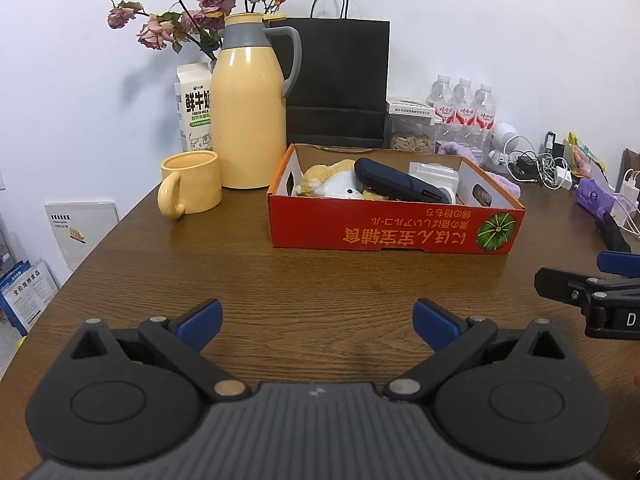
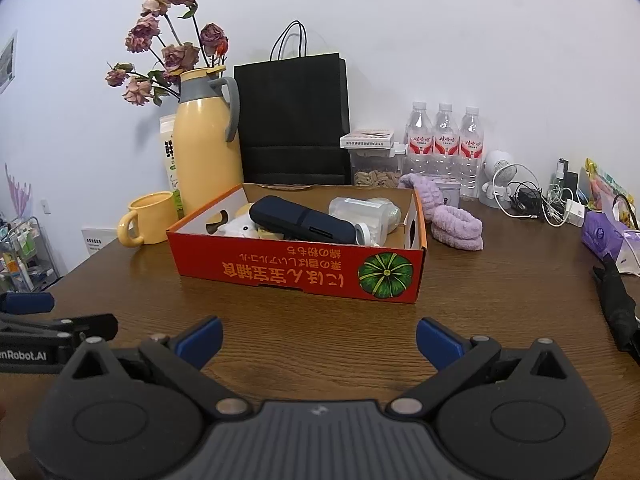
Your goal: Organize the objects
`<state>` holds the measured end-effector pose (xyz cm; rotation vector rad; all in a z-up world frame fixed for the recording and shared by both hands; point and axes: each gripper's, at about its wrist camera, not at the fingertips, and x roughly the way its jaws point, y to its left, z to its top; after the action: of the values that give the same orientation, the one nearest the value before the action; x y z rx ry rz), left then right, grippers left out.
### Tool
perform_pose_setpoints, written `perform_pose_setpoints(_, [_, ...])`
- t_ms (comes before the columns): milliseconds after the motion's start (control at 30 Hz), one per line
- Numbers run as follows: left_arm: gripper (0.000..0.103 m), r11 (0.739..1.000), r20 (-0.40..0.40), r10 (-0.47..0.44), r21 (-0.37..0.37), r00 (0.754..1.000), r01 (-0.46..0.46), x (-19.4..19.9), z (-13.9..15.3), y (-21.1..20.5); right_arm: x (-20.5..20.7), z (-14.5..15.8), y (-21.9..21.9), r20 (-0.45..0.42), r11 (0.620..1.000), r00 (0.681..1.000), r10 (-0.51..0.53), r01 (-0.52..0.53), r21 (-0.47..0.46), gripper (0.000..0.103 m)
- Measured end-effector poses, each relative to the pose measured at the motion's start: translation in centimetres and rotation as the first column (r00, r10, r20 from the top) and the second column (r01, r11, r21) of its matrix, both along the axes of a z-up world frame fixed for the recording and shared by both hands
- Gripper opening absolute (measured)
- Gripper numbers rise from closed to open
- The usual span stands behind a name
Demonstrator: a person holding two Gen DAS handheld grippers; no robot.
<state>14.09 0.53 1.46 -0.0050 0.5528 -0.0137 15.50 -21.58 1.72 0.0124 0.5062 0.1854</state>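
A red cardboard box (image 1: 384,232) (image 2: 280,272) with a pumpkin print stands on the brown table. Inside lie a dark blue case (image 1: 400,182) (image 2: 302,220), a yellow-white plush toy (image 1: 326,180) (image 2: 240,226) and a clear plastic bottle (image 1: 434,178) (image 2: 366,214). My left gripper (image 1: 318,324) is open and empty, low over the table in front of the box. My right gripper (image 2: 318,340) is open and empty, also in front of the box, and shows at the right edge of the left wrist view (image 1: 592,292).
A yellow mug (image 1: 192,186) (image 2: 150,218), a yellow thermos (image 1: 250,112) (image 2: 208,140), a milk carton (image 1: 194,108) and a black paper bag (image 1: 338,80) (image 2: 292,120) stand behind. A purple headband (image 2: 456,226), water bottles (image 2: 444,140), cables (image 2: 532,200) and a black object (image 2: 618,304) are at right.
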Motion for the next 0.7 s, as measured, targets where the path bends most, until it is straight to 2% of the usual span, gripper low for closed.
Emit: perform_pose_setpoints(700, [0.103,1.0,0.002,0.001,-0.006,1.0,-0.001,-0.09,0.1,0.02,-0.19,0.08,-0.05,0.004,1.0,1.0,-0.002,0.002,-0.001,0.103])
